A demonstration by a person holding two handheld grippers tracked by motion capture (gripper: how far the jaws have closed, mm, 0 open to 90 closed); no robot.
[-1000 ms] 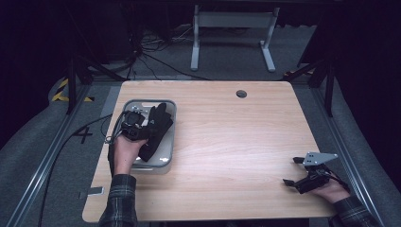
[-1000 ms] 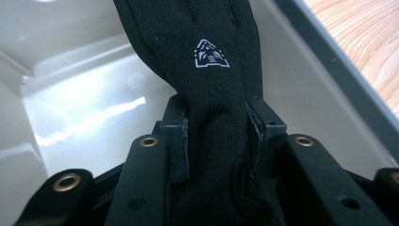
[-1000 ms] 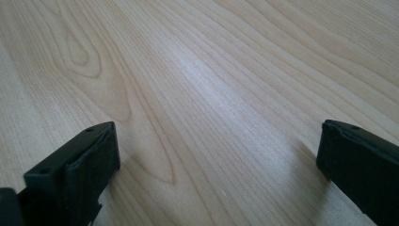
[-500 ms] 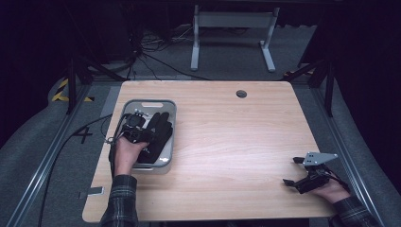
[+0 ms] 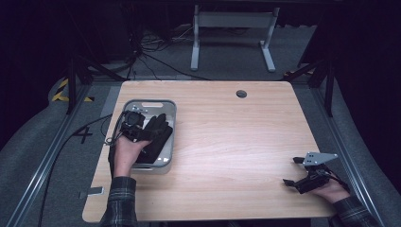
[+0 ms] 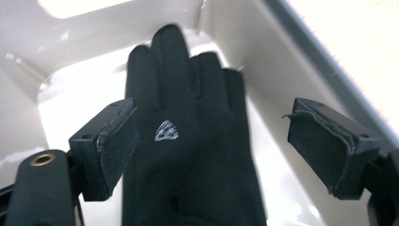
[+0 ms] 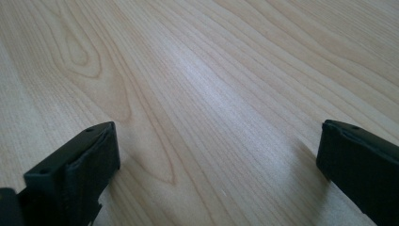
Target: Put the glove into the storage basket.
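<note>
While hovering over a released black fabric glove (image 6: 188, 141) in the grey plastic rectangular bin (image 5: 166, 137): left gripper (image 6: 211, 146) with jaws just spread wide.

Lying flat on the pale glossy floor of the bin, at about nine o'clock on the light wooden table (image 5: 236, 142), fingers pointing to twelve o'clock in the left gripper view, small silver logo facing up; spread out rather than bunched, probably because set down and let go. Pads (image 6: 117, 141) parted on either side of the glove, pressing on nothing, so nothing gripped. Seen from the high view, left gripper (image 5: 135, 125) low over the bin, likely for a clean drop inside the walls. Parked at about four o'clock near the table edge, right gripper (image 5: 309, 177), jaws wide apart over bare wood, holding nothing, seemingly kept clear of the work.
</note>
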